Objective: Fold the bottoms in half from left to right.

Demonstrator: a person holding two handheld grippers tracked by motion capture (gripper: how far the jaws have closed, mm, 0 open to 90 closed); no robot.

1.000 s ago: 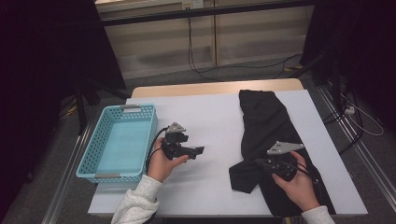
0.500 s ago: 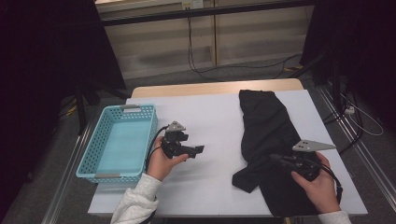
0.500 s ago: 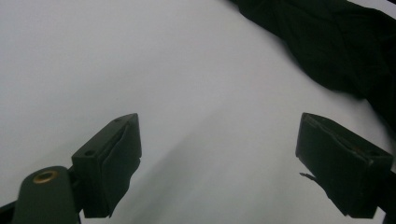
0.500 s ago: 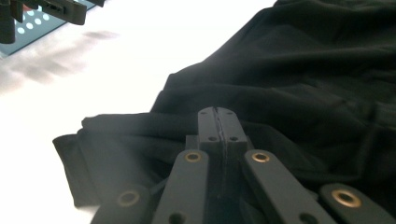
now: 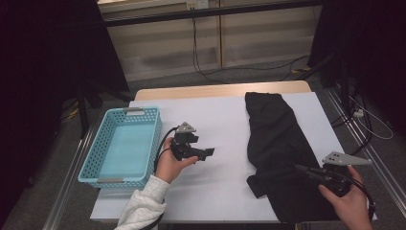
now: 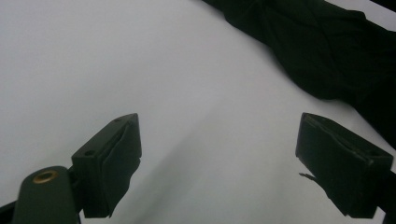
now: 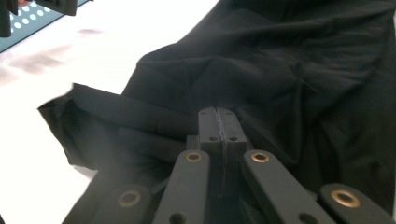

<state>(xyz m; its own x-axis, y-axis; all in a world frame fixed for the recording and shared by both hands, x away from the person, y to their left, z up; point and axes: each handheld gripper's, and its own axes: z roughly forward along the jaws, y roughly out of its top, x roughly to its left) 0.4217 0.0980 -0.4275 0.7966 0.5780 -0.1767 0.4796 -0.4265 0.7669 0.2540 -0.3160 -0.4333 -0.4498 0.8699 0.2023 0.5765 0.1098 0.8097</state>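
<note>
A black cloth (image 5: 273,129) lies lengthwise on the right half of the white table (image 5: 220,120). My right gripper (image 5: 300,168) is at the cloth's near end, jaws shut. In the right gripper view a fold of the cloth (image 7: 280,60) runs taut into the closed tips of the right gripper (image 7: 217,115). My left gripper (image 5: 209,152) hovers over the bare middle of the table, pointing right, jaws open and holding nothing. The left gripper view has that gripper (image 6: 219,140) wide open over white tabletop, with the cloth (image 6: 327,46) at the upper right.
A light blue plastic basket (image 5: 95,158) stands at the table's left side with nothing in it. Its perforated wall (image 7: 28,28) appears at the top left of the right gripper view. Cables run across the floor beyond the table.
My right hand has moved to the right toward the table's near right corner, and the cloth's near end has shifted with it. The left hand has stayed where it was.
</note>
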